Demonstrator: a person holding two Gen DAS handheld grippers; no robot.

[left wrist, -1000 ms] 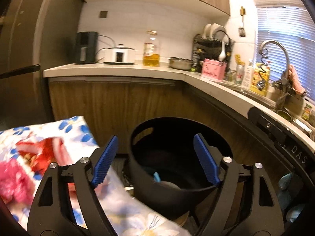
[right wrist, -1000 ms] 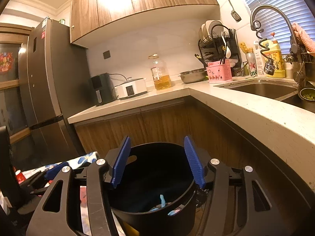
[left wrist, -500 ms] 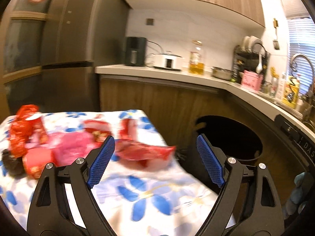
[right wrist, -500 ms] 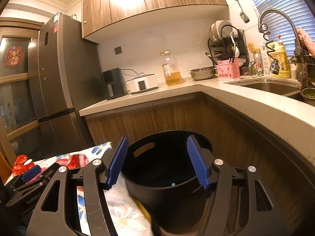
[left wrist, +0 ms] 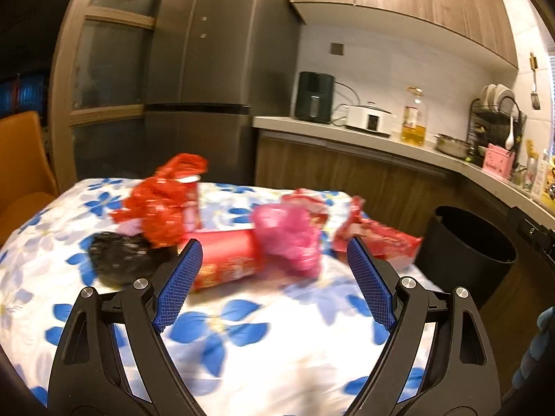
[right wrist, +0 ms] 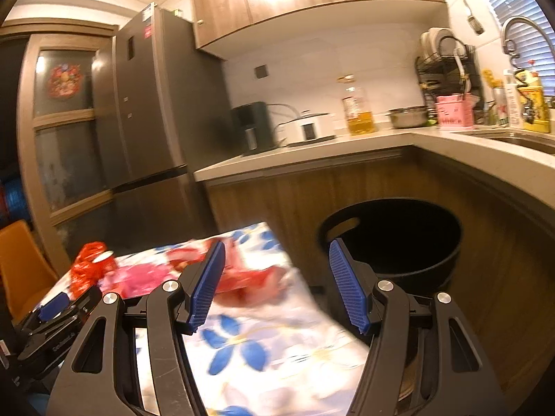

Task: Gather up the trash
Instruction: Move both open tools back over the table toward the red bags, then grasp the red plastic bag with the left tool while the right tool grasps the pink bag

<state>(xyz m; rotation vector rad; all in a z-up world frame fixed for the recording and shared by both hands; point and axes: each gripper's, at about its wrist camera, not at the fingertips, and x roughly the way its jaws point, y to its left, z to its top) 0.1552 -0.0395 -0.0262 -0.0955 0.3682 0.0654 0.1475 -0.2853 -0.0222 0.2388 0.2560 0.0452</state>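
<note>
Trash lies on a table under a blue-flowered cloth (left wrist: pixel 222 329): a crumpled red bag (left wrist: pixel 163 201), a black lump (left wrist: pixel 118 260), a red box (left wrist: pixel 225 260), a pink bag (left wrist: pixel 288 239) and a red wrapper (left wrist: pixel 378 239). A black bin (left wrist: pixel 468 242) stands on the floor right of the table. My left gripper (left wrist: pixel 272 244) is open and empty, short of the pile. My right gripper (right wrist: pixel 277 246) is open and empty over the table's corner, between the red wrapper (right wrist: pixel 249 277) and the bin (right wrist: pixel 416 279). The left gripper (right wrist: pixel 59 305) shows at the right wrist view's lower left.
An orange chair (left wrist: pixel 20 159) stands left of the table. Behind it are a tall grey fridge (left wrist: pixel 208 86) and a wooden counter (left wrist: pixel 347 131) with appliances, an oil bottle and a dish rack. The counter curves round the bin (right wrist: pixel 485 173).
Both views have swung left, away from the bin and onto the table. The left gripper now faces the trash pile; the bin has slid to the right in both views.
</note>
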